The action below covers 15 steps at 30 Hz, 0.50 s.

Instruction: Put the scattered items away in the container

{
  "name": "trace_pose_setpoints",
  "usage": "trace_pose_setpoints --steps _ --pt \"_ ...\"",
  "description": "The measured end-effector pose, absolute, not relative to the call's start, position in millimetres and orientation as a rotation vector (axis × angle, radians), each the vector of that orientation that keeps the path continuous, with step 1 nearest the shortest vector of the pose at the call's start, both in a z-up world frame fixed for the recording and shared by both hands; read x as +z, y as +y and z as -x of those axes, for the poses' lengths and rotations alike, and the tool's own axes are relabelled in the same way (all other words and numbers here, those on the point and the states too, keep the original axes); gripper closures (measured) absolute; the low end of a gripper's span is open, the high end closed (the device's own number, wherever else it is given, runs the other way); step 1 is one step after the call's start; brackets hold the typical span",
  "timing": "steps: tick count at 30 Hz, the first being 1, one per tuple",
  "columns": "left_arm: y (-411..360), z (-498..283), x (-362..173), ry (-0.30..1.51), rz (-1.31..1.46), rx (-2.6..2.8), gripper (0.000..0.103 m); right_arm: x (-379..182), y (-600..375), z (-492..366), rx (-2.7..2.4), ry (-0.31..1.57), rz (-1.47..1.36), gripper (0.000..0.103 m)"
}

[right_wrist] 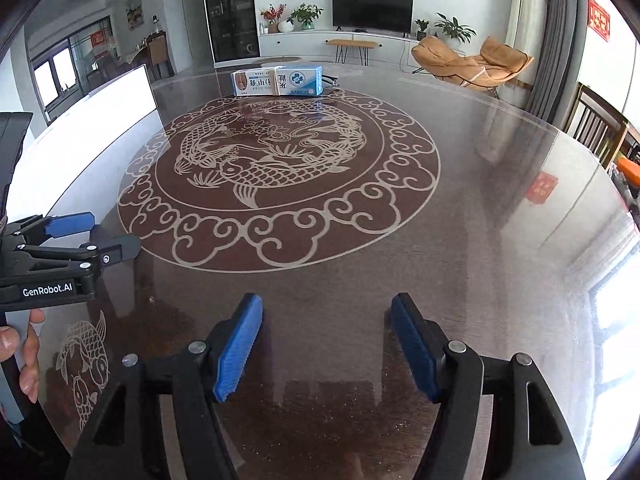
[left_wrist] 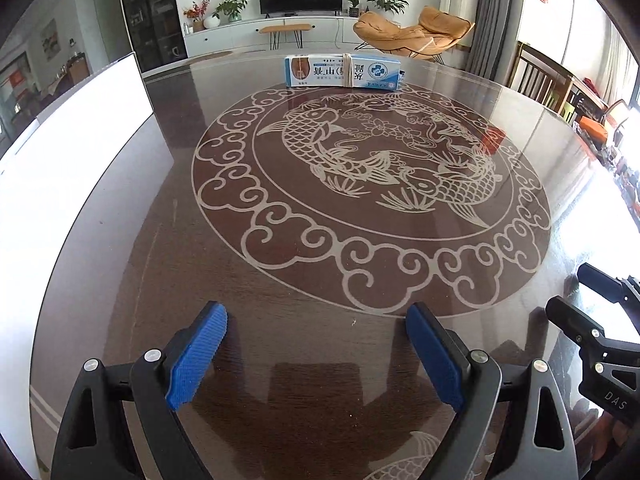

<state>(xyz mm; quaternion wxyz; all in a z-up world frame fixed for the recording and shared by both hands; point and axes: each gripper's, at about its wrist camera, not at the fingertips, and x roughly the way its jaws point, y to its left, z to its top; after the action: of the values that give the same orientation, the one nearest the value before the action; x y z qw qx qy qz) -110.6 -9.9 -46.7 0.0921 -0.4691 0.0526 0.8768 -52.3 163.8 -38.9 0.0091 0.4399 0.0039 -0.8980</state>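
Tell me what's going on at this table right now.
A person holds a gripper in each hand over a round table. The left gripper and right gripper are both open and empty, near the table's near edge. A bundle of boxes bound with a rubber band sits at the far side, untouched. A white container stands at the left.

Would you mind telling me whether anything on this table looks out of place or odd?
Only the blue-and-white cardboard boxes bound with rubber bands stand out: the bundle lies alone at the far edge of the dark glass-topped table with the fish motif, print upside down from here. Nothing looks spilled or damaged. Both the left gripper and right gripper are open and empty.
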Motion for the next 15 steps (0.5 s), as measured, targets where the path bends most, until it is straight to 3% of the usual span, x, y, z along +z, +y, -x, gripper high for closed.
trace_pose_setpoints --steps 4,7,15 --pt "-10 115 -48 0.155 1.379 2.614 0.008 -40 162 53 -2.804 0.014 -1.375 0.034" --pt "-11 119 -51 0.144 1.380 2.628 0.000 -40 162 53 -2.805 0.013 -1.375 0.034" --pt "-5 157 -52 0.177 1.355 2.578 0.000 -40 162 53 -2.805 0.013 -1.376 0.034"
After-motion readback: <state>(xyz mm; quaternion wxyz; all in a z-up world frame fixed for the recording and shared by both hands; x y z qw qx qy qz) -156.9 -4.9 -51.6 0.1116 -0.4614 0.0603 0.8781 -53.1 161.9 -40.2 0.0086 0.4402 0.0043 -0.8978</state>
